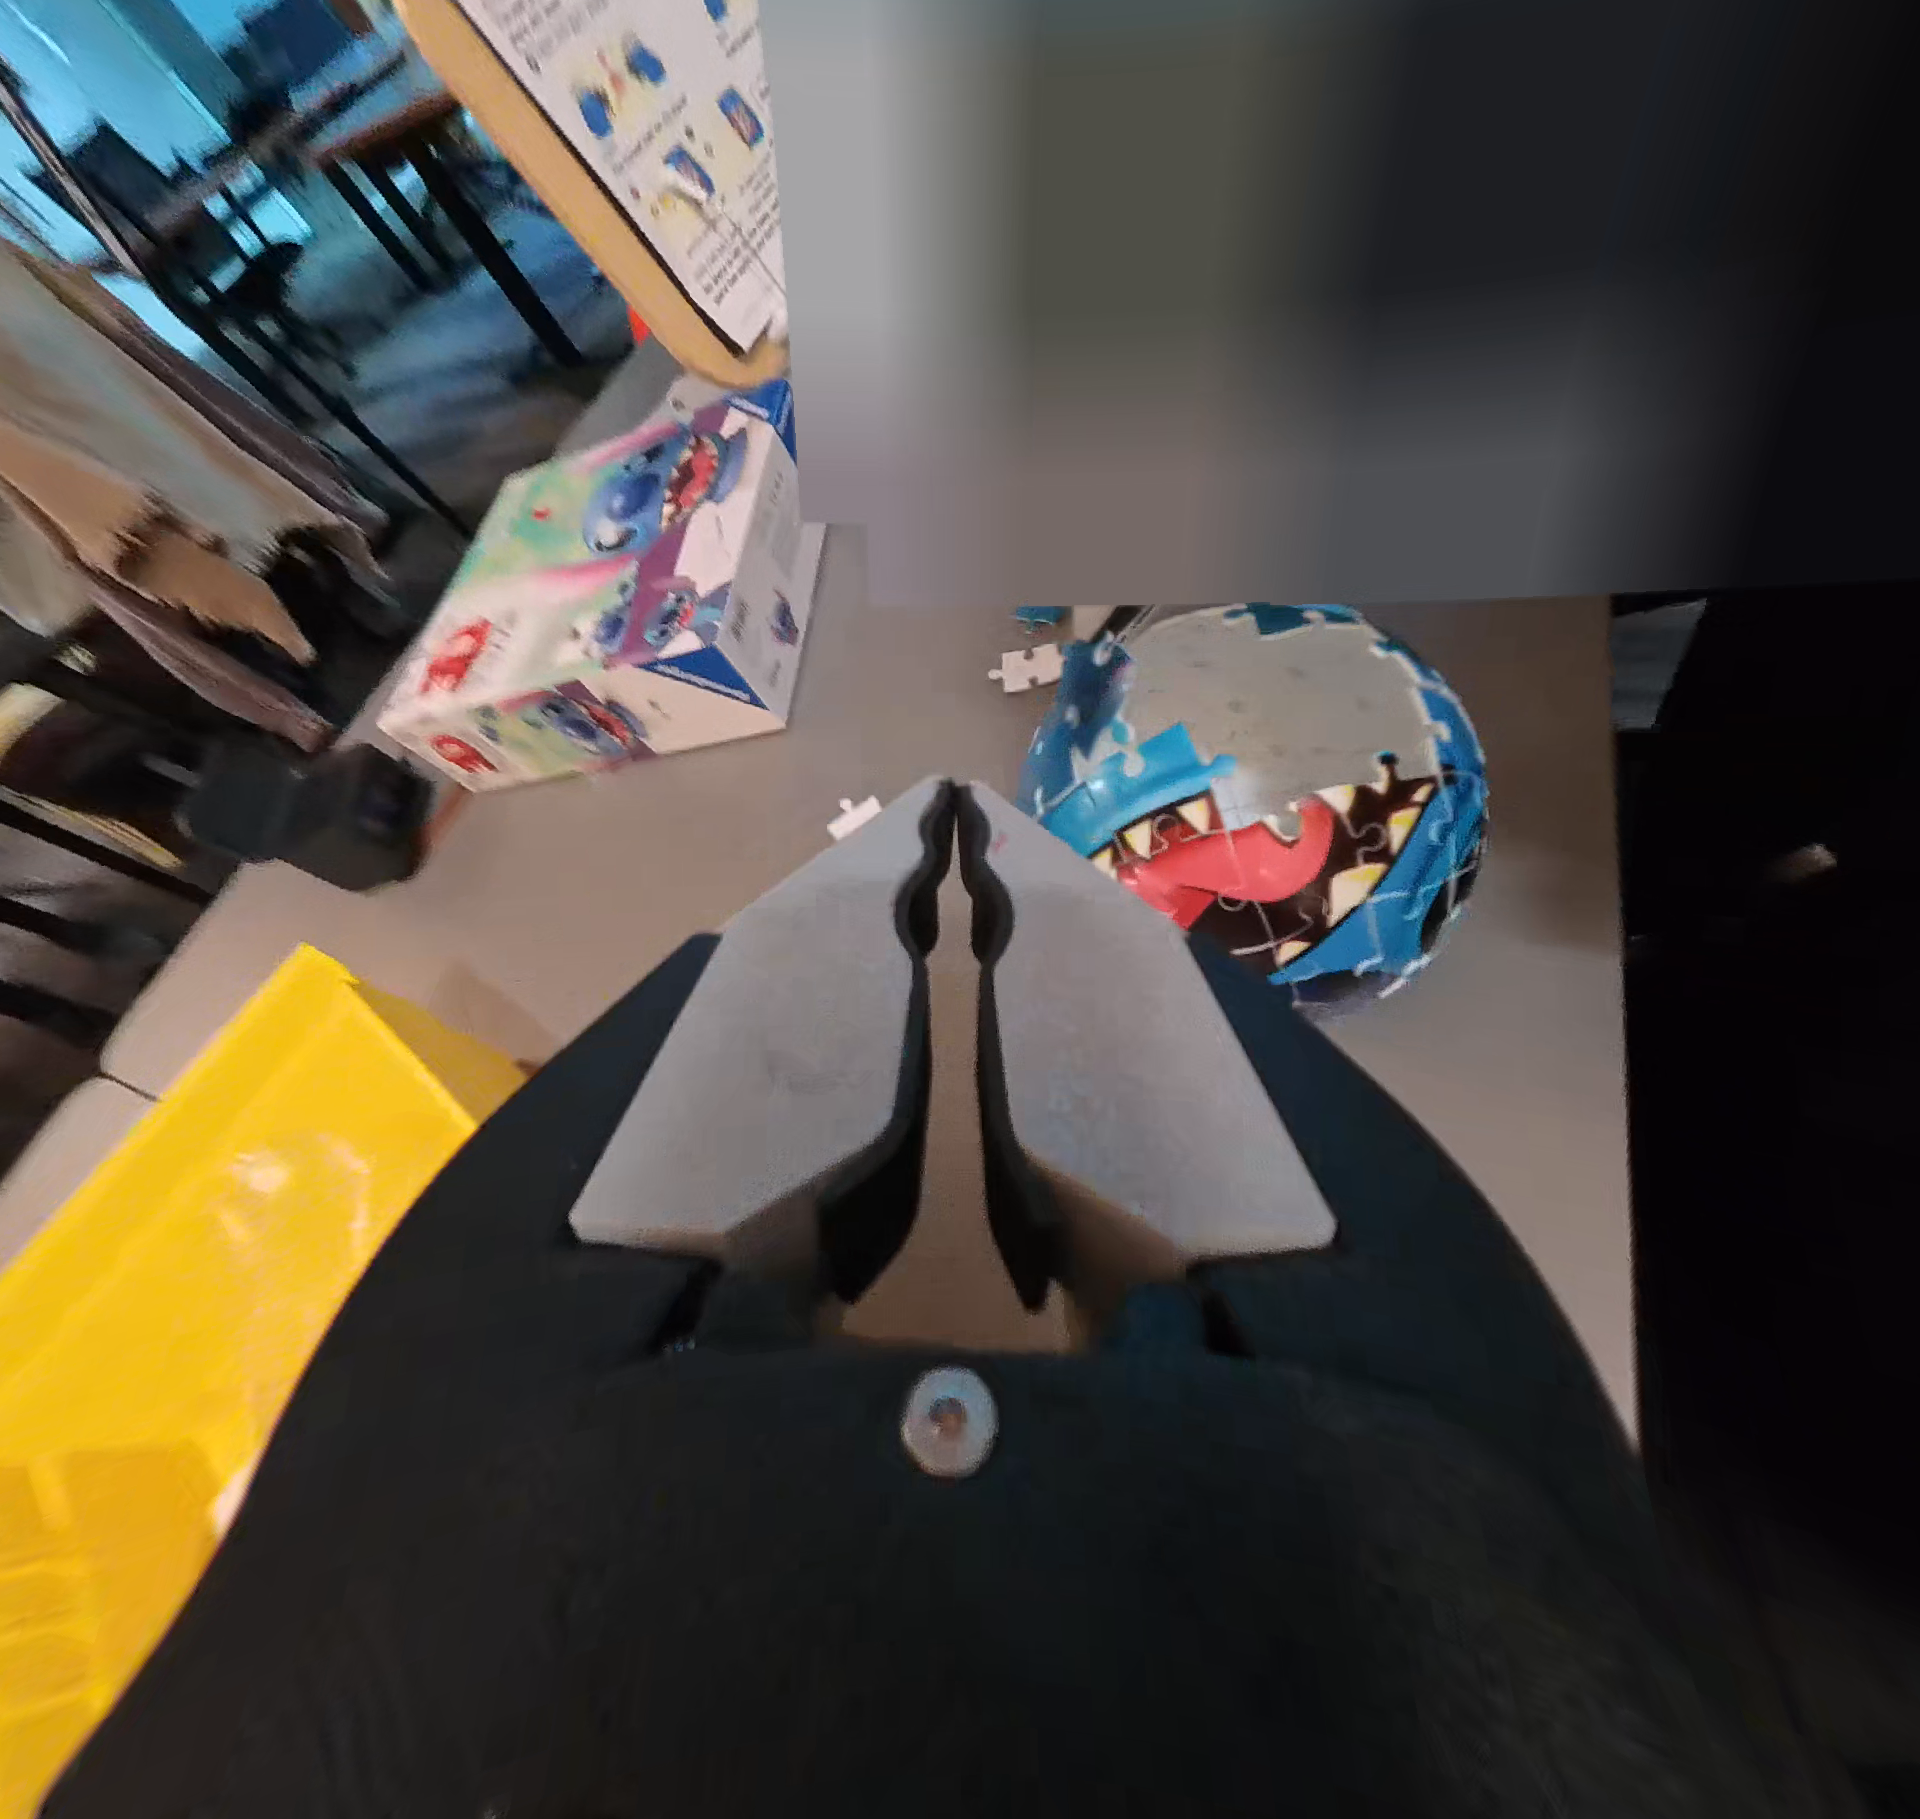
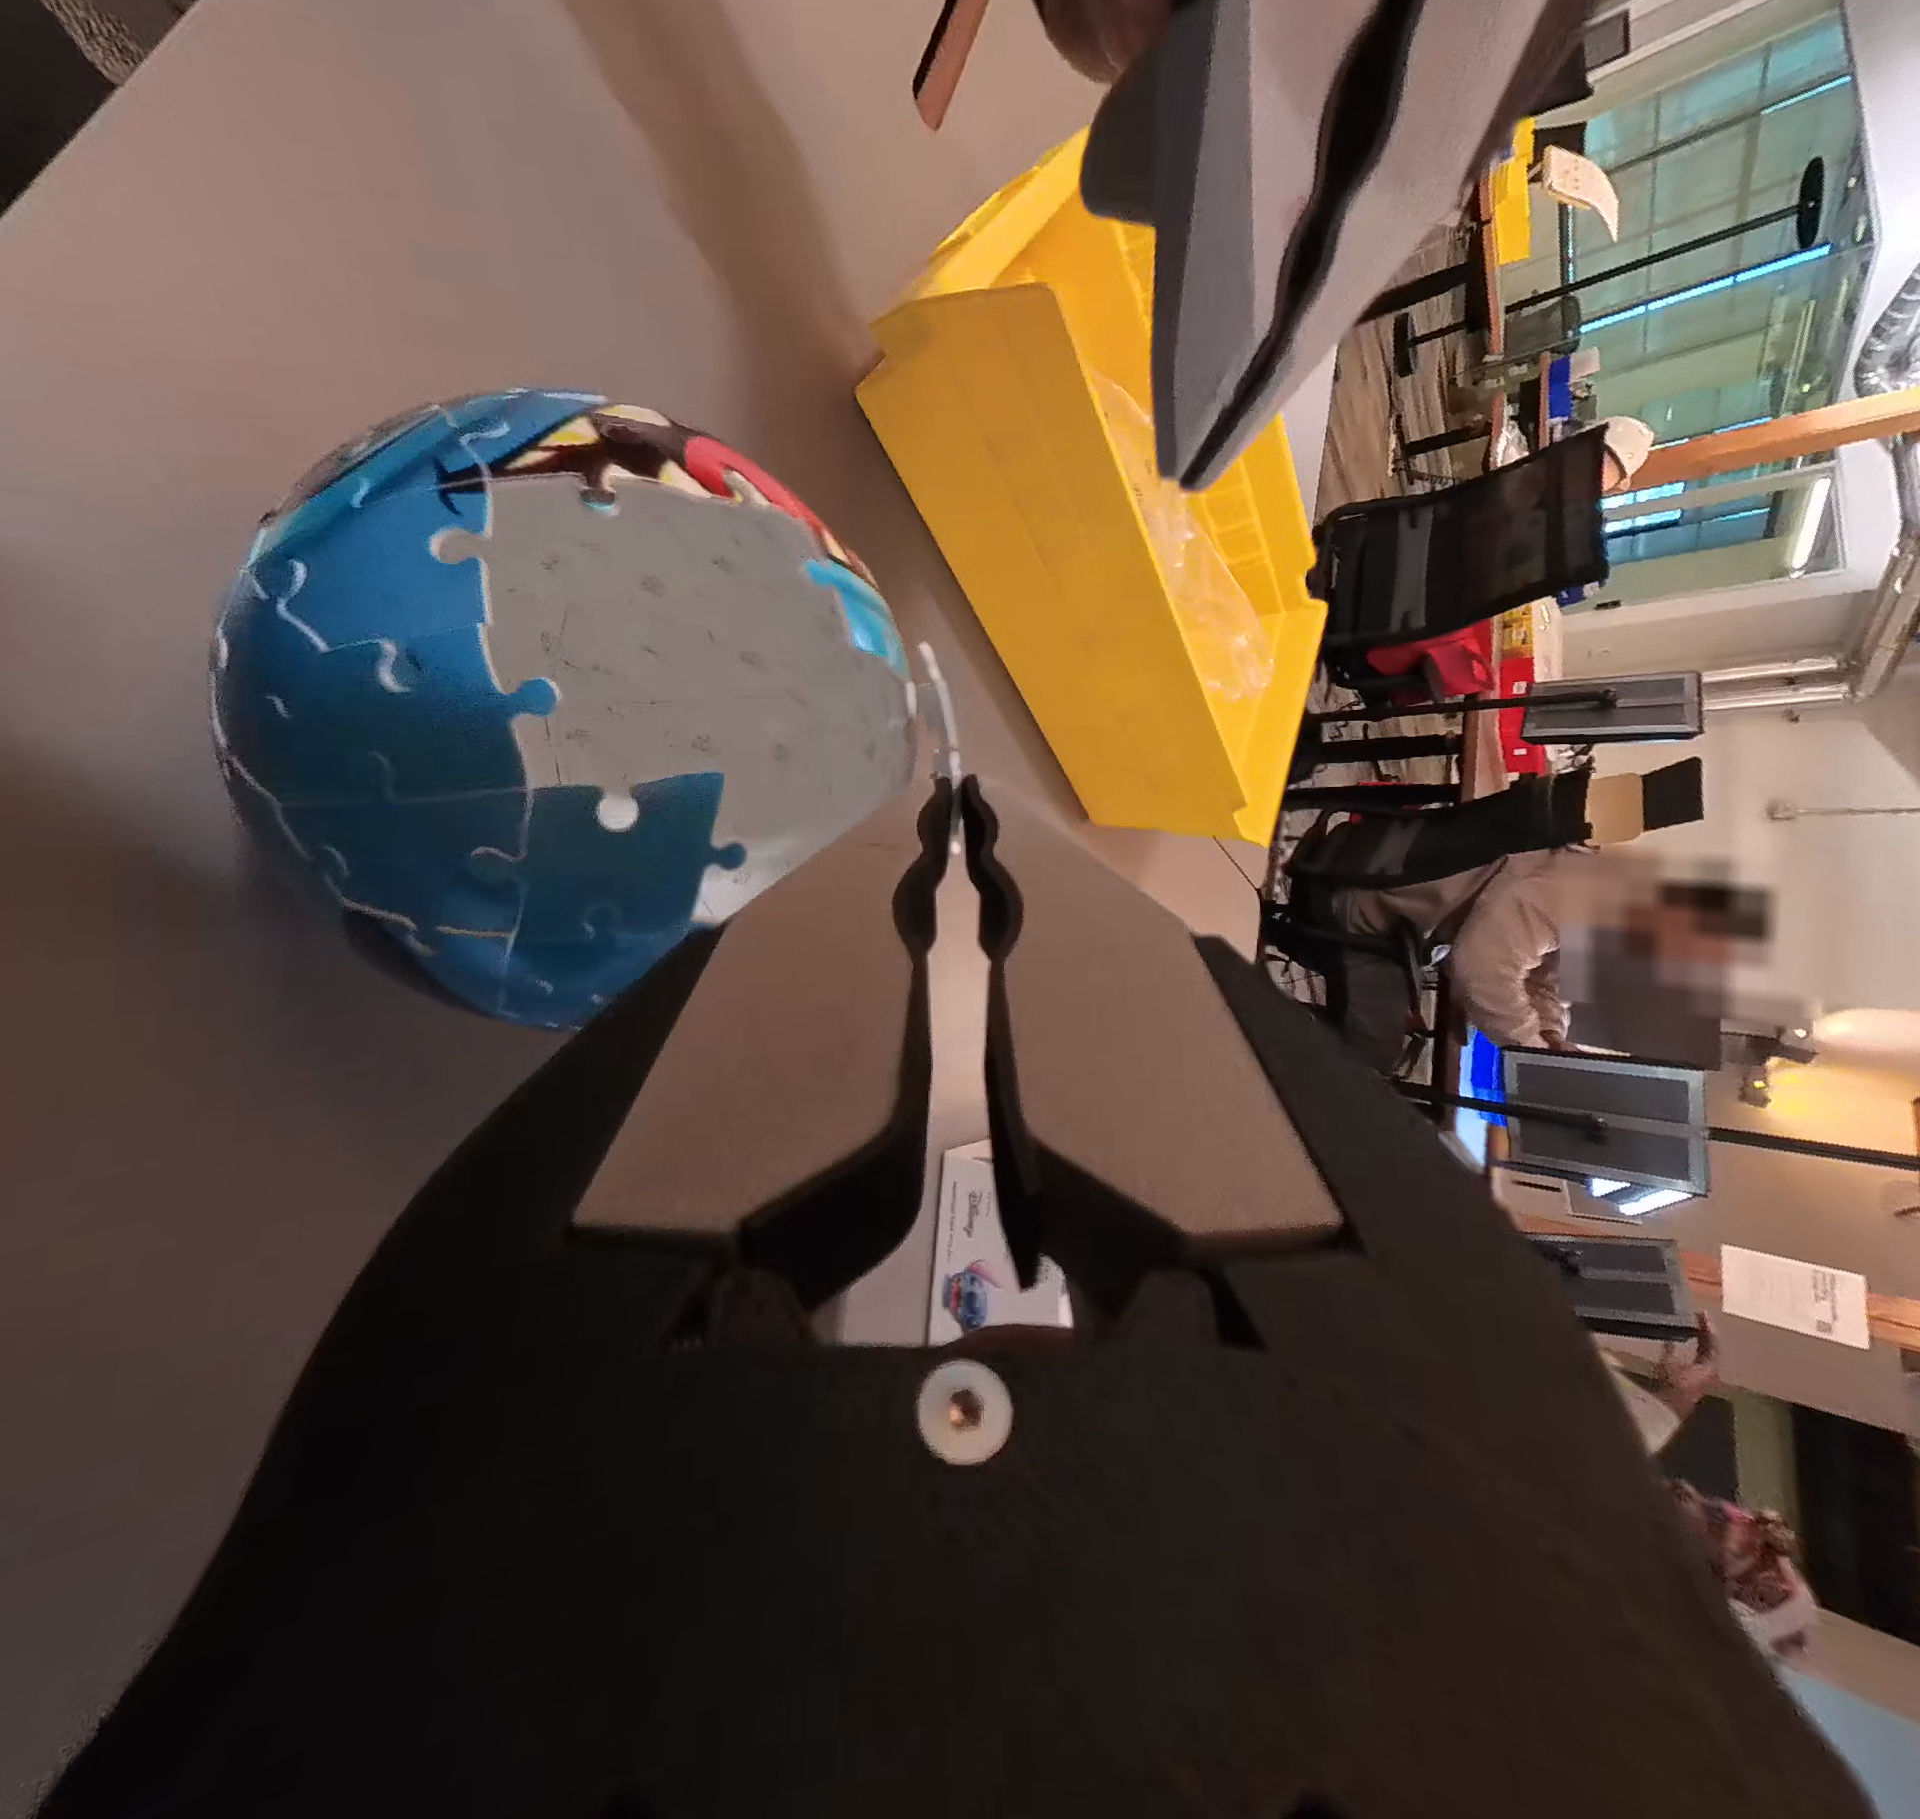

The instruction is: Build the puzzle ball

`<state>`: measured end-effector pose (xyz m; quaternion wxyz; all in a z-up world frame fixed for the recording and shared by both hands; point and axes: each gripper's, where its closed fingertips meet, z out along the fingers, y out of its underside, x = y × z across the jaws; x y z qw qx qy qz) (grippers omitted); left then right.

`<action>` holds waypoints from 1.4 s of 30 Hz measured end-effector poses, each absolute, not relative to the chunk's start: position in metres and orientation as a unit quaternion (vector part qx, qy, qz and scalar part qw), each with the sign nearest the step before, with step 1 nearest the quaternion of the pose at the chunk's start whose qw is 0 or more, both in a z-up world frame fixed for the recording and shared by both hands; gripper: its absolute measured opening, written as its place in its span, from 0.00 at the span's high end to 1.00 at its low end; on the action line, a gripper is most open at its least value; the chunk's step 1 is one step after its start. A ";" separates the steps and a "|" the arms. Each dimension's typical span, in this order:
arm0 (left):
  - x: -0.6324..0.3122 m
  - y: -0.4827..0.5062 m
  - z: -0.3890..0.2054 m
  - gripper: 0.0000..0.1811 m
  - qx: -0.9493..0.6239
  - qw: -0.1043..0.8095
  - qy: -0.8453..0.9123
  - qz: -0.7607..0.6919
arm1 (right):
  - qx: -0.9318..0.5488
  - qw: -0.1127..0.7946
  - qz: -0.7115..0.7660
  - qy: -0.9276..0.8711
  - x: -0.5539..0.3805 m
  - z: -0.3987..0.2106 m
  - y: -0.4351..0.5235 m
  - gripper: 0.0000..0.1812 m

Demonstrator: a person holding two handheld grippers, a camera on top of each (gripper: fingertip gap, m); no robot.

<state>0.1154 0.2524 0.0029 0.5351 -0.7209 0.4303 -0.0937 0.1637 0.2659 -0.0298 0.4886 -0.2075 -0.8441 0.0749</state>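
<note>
So my right gripper [image 2: 958, 793] has its tips pinched on a thin curved puzzle piece [image 2: 938, 720], seen edge-on, pale and hard to make out. It hangs just beside the puzzle ball [image 2: 551, 709], right at the edge of the open patch; touching or not, I can't tell. My left gripper [image 1: 956, 801] is closed with nothing between the tips, hovering over the grey table [image 1: 623, 886], ball off to its right.

The ball sits on the table by itself. Progress-wise, I'd say well past halfway: the blue shell and the toothy mouth with the red tongue are in, but a big grey area of bare inner form is still uncovered. A couple of loose pieces [image 1: 1023, 668] lie behind the ball, so plenty left to click in.

Orientation: it's a sphere, so no real long axis. The mouth faces my left gripper's side, the bare patch faces up and toward my right one.

Further out: a yellow bin [image 2: 1091, 564] and the puzzle box [image 1: 613, 626].
</note>
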 end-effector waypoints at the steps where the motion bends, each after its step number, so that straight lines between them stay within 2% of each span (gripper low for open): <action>1: 0.114 0.256 0.000 1.00 -0.729 0.530 0.421 -0.102 | -0.203 0.491 0.066 -0.845 0.164 -0.030 0.265 1.00; 12: 0.123 0.272 -0.001 1.00 -0.736 0.523 0.387 -0.184 | -0.196 0.501 0.030 -0.842 0.164 -0.029 0.264 1.00; 27: 0.121 0.292 -0.013 1.00 -0.773 0.513 0.326 -0.180 | -0.221 0.506 0.019 -0.834 0.165 -0.033 0.261 1.00; 33: 0.126 0.293 -0.019 1.00 -0.790 0.482 0.298 -0.235 | -0.224 0.510 0.013 -0.830 0.166 -0.034 0.260 1.00; 42: 0.127 0.296 -0.024 1.00 -0.788 0.476 0.309 -0.240 | -0.240 0.511 0.019 -0.825 0.166 -0.040 0.260 1.00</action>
